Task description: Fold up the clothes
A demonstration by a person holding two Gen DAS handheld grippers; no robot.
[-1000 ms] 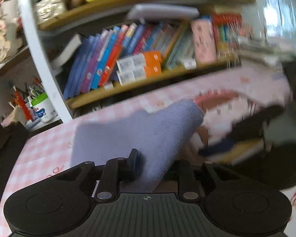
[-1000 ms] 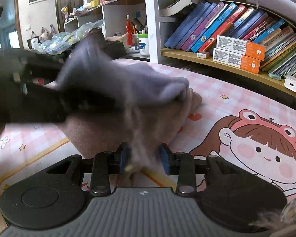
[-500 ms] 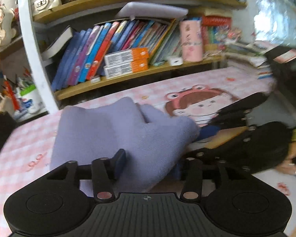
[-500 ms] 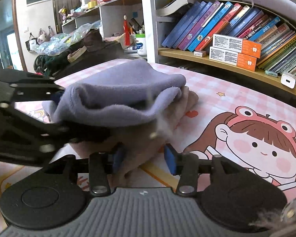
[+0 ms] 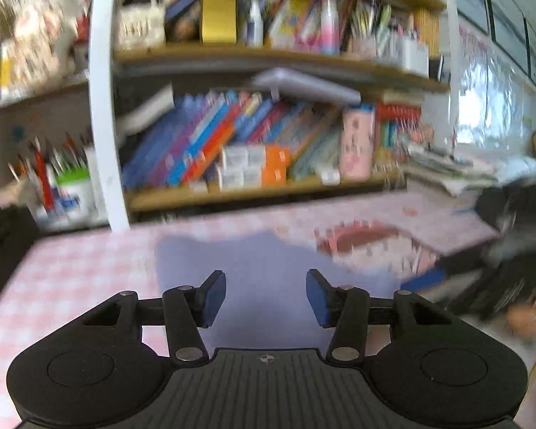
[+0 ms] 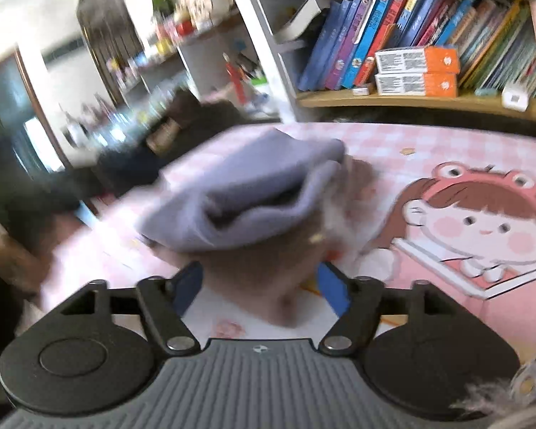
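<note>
A lavender fleece garment (image 5: 268, 279) lies folded on the pink checked table (image 5: 71, 279). In the right wrist view the garment (image 6: 246, 193) shows as a doubled-over bundle with a brownish-pink underside or lining (image 6: 261, 282). My left gripper (image 5: 266, 300) is open and empty, just above the garment's near part. My right gripper (image 6: 261, 287) is open, its jaws spread to either side of the brownish-pink layer, which lies loose between them. Both views are blurred by motion.
A bookshelf (image 5: 253, 189) with leaning books and orange-white boxes (image 6: 416, 71) stands behind the table. A cartoon girl print (image 6: 475, 225) covers the table's right part. A pen cup (image 5: 71, 193) stands at the far left. A dark bag (image 6: 196, 121) sits beyond the garment.
Both grippers have opened and let go of the garment. The lavender garment has dropped flat onto the table. The left gripper has drawn back and tilted upward.
</note>
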